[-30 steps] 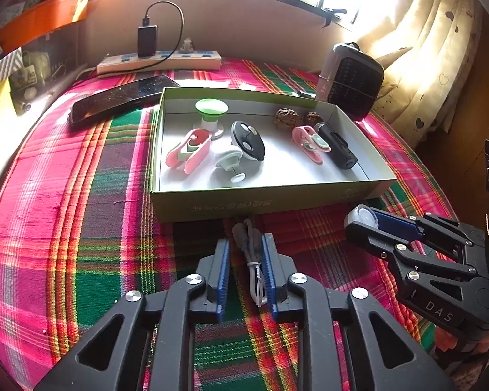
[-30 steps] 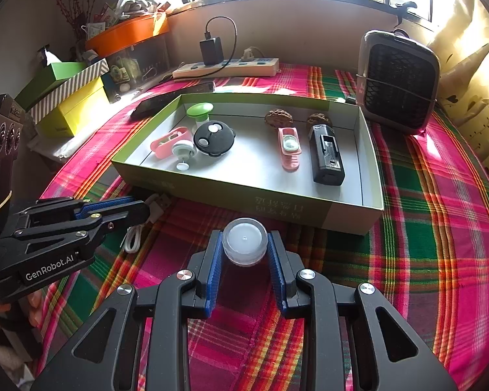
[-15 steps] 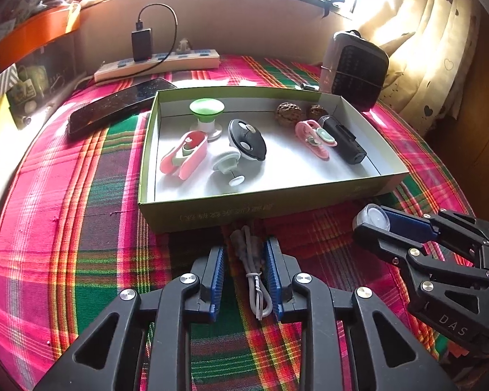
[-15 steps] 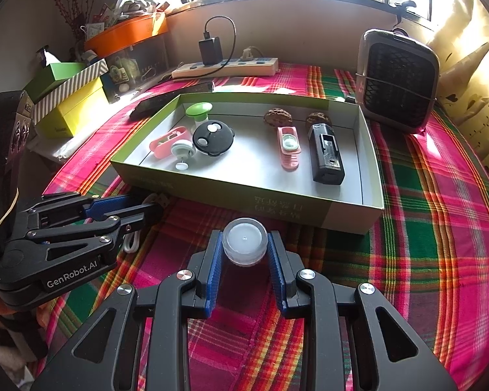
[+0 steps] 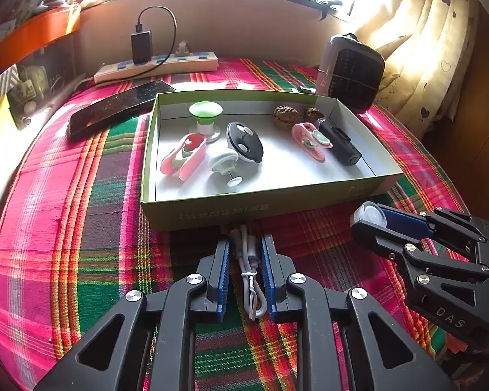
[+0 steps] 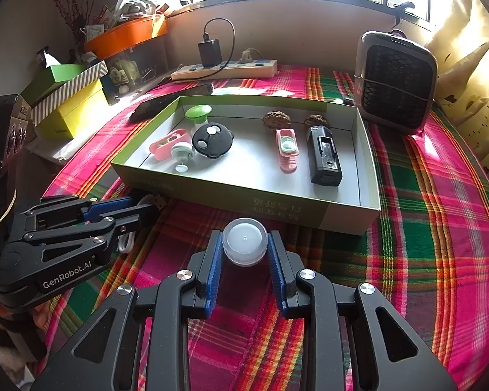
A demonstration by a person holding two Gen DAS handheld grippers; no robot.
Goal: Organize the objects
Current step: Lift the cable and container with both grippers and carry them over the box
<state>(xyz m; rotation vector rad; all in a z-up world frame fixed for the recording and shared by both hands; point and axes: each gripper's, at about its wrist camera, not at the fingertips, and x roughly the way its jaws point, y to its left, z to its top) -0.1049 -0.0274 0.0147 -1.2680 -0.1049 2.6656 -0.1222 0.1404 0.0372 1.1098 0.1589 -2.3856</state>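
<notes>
A small round translucent white plastic jar (image 6: 244, 241) is pinched at its sides between the right gripper (image 6: 244, 247) pads, just before the shallow green cardboard tray (image 6: 277, 203). It looks light, rigid and smooth, so it may slip. A bundled white cable (image 5: 249, 260), soft and floppy, sits between the narrowed left gripper (image 5: 244, 254) pads; whether they clamp it is unclear. Both hover near the plaid tablecloth (image 5: 81, 228).
</notes>
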